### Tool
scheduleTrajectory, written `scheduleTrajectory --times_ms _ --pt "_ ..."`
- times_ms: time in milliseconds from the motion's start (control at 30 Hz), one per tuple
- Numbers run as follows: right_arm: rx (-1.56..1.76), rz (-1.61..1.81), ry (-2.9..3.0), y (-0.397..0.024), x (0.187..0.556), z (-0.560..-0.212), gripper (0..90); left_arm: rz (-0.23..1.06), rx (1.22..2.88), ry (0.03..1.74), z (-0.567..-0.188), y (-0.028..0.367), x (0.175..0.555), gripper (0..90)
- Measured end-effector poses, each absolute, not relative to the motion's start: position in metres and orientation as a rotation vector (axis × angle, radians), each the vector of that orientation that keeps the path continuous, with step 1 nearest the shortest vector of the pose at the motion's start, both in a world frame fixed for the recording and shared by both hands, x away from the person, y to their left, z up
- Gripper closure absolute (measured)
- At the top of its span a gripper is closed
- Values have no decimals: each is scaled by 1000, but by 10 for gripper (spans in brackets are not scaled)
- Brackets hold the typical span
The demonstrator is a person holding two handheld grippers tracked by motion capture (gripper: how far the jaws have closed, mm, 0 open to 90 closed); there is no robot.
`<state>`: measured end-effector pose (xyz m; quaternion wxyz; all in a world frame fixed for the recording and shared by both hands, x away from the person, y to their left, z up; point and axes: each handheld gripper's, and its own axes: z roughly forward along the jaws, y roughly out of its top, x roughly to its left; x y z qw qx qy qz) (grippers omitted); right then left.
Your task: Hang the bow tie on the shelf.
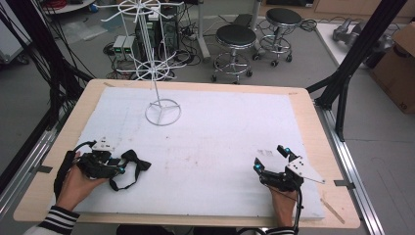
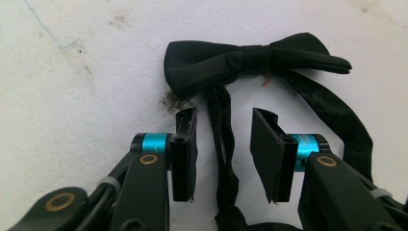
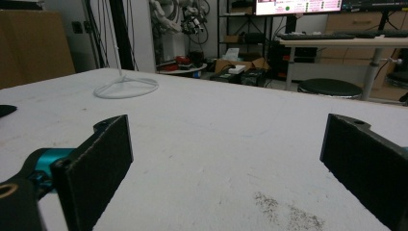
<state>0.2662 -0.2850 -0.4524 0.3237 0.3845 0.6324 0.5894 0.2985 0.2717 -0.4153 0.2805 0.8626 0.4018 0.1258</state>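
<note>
Black bow tie (image 1: 131,161) laid at lower left of high view on desk (image 1: 205,142). Left hand-held gripper (image 2: 223,154) straddles strap (image 2: 222,144), jaws part-open, strap untouched between pads, running lengthwise through gap; bow crosswise just beyond tips. Right hand-held gripper (image 1: 266,157) held wide open, empty, well apart at lower right.

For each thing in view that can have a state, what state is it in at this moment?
Bow tie: lying flat on the white mat, knot tied, strap trailing loose.
Strap: runs between the left gripper's jaws, pads not yet pressing on it.
Left gripper: partly open, straddling the strap.
Right gripper: wide open, nothing between the jaws, low over the mat.
White wire rack: upright, its ring base on the mat, arms bare.
</note>
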Motion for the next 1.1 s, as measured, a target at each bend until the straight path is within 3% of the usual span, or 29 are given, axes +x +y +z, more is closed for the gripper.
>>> scheduleTrajectory --times_ms 467,767,1100 --pt "1013 1548 1657 -285 266 -452 32 297 2341 1117 -419 270 304 662" --pt "1018 1547 1656 -285 266 -452 32 282 2333 1162 -420 269 307 741" --pt "1013 1546 1656 -285 266 -452 32 365 2377 1135 -419 261 304 805"
